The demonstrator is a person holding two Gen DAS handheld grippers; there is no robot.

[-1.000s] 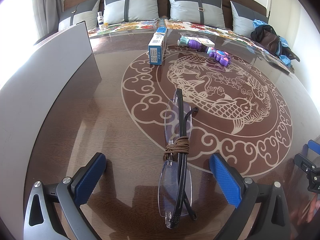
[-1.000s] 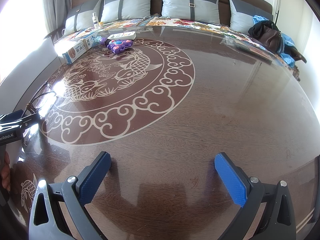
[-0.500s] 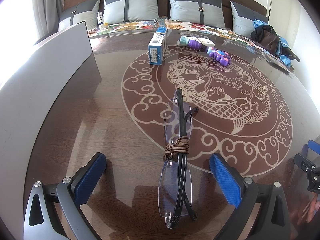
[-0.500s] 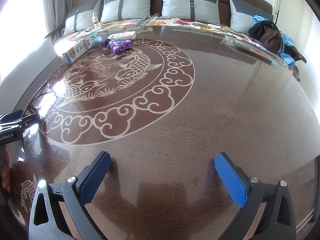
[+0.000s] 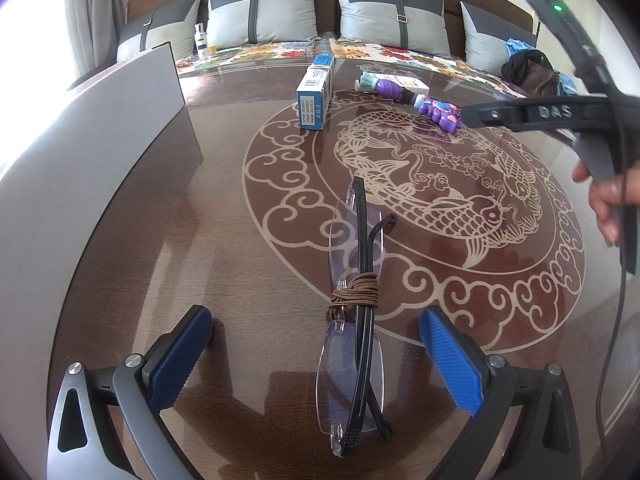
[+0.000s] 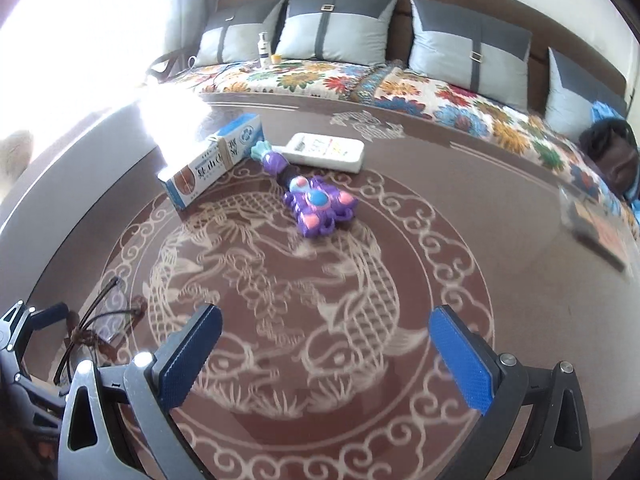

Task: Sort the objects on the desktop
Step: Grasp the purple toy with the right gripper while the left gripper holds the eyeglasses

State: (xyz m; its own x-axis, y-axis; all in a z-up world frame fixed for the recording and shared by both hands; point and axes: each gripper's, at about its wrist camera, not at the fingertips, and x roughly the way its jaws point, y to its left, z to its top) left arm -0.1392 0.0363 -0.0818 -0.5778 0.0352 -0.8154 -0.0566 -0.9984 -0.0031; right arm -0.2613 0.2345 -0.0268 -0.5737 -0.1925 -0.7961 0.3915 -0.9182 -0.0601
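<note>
Folded rimless glasses [image 5: 356, 320] with a brown cord wound round them lie on the table between the fingers of my open left gripper [image 5: 316, 356]; they also show in the right wrist view [image 6: 96, 328]. My right gripper [image 6: 326, 356] is open and empty, raised above the table's dragon pattern. Ahead of it lie a purple toy [image 6: 312, 200], a blue-and-white box [image 6: 212, 160] and a white flat box [image 6: 326, 150]. The toy [image 5: 424, 104] and the blue-and-white box [image 5: 316, 96] show far off in the left wrist view.
A grey board [image 5: 92, 152] stands along the table's left side. A sofa with grey cushions [image 6: 332, 28] and a floral cover runs behind the table. A small bottle [image 6: 264, 44] stands on it. A dark bag [image 6: 612, 156] lies at far right.
My right gripper has lifted and swung left, over the dragon pattern and toward the purple toy; it now shows high at the right of the left wrist view. The left gripper has not moved.
</note>
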